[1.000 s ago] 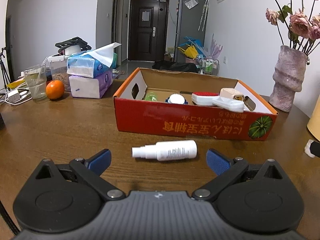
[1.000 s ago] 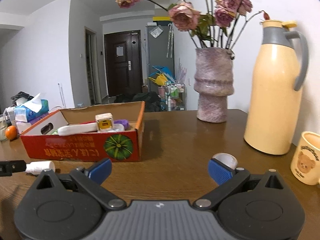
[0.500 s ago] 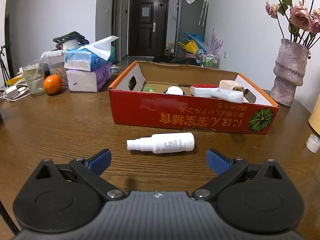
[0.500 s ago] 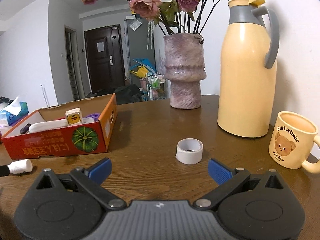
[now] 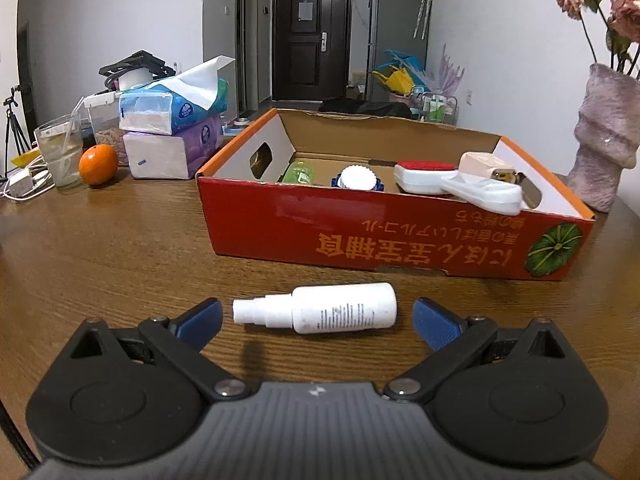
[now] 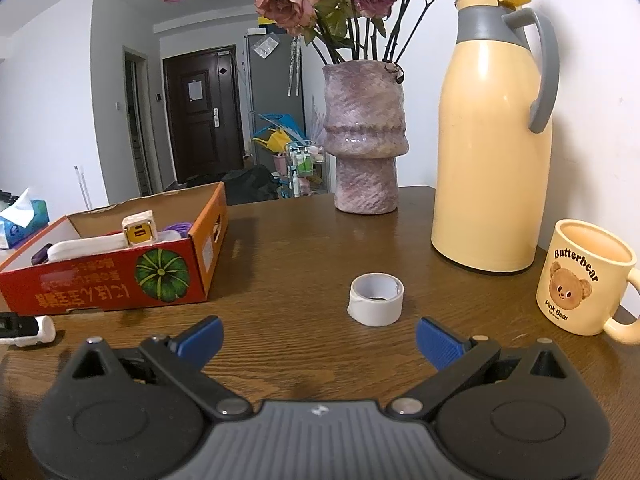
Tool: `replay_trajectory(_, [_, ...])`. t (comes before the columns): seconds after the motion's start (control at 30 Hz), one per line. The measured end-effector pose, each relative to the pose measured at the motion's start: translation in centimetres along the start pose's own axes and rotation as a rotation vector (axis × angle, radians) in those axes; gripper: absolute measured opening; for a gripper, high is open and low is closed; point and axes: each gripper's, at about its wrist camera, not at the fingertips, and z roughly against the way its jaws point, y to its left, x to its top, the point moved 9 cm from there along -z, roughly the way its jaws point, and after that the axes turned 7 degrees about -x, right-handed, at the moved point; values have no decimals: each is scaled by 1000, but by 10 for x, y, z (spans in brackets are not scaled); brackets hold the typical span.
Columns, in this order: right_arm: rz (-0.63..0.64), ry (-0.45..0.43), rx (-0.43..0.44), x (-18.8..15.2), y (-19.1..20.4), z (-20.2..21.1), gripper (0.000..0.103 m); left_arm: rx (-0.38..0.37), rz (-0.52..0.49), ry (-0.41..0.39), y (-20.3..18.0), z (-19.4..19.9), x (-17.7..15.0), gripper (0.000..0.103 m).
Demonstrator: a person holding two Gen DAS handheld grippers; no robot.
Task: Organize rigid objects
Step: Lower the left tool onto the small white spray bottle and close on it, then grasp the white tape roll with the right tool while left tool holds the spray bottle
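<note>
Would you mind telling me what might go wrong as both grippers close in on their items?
The spray bottle lies on its side between the open left gripper pads, so it may roll away. The tape roll stands ahead of the open right gripper; a squeeze might deform it, or a nudge might slide it towards the mug.

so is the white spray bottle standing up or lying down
Lying down: the white spray bottle rests on its side on the table, nozzle pointing left, outside the red box.
</note>
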Motion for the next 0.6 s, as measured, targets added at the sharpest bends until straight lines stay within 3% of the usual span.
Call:
replay_trajectory(0.23, [-2,10,-8,-2,-1,-4,103,33,-30,20,-2,-14,3,103])
replay_trajectory(0.6, [1,14,-8,-3,0,-6,103,21,42,78,10,-34,4,103])
